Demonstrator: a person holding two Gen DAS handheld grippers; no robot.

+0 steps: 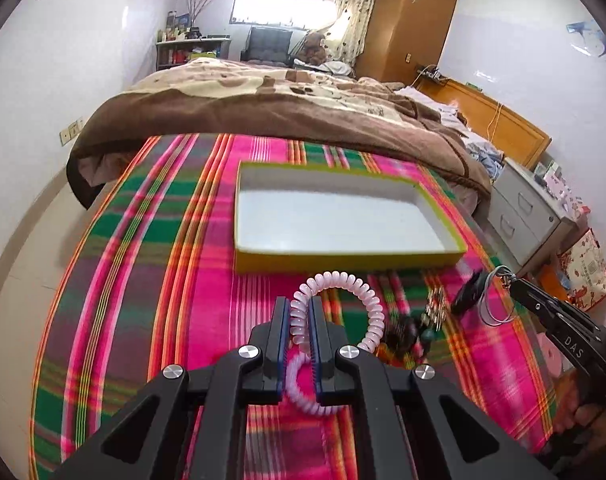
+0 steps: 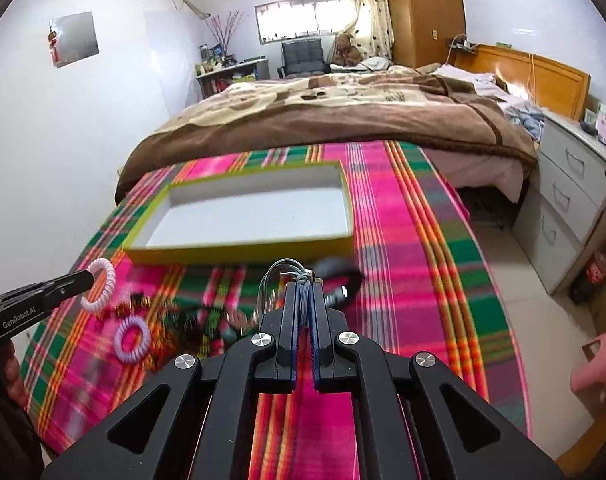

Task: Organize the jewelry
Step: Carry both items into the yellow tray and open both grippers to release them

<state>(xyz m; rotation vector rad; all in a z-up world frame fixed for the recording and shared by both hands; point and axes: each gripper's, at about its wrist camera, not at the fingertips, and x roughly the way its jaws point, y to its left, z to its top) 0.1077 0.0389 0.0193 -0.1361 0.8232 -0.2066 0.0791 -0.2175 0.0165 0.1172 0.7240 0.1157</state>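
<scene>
My left gripper (image 1: pixel 300 308) is shut on a pale pink spiral coil bracelet (image 1: pixel 355 284) and holds it above the plaid cloth, just in front of the empty yellow-rimmed white tray (image 1: pixel 343 258). My right gripper (image 2: pixel 304 288) is shut on thin silver wire bangles (image 2: pixel 273 280) with a dark strap (image 2: pixel 343 276) hanging behind, also in front of the tray (image 2: pixel 239 252). A purple coil bracelet (image 2: pixel 132 340) and a blurred heap of dark beaded jewelry (image 2: pixel 191 320) lie on the cloth between the grippers. In the left wrist view the heap (image 1: pixel 415 324) lies to the right.
The plaid cloth (image 1: pixel 163 280) covers a low table in front of a bed with a brown blanket (image 1: pixel 271 108). A grey drawer cabinet (image 2: pixel 567 200) and a pink stool (image 2: pixel 599 364) stand at the right on the floor.
</scene>
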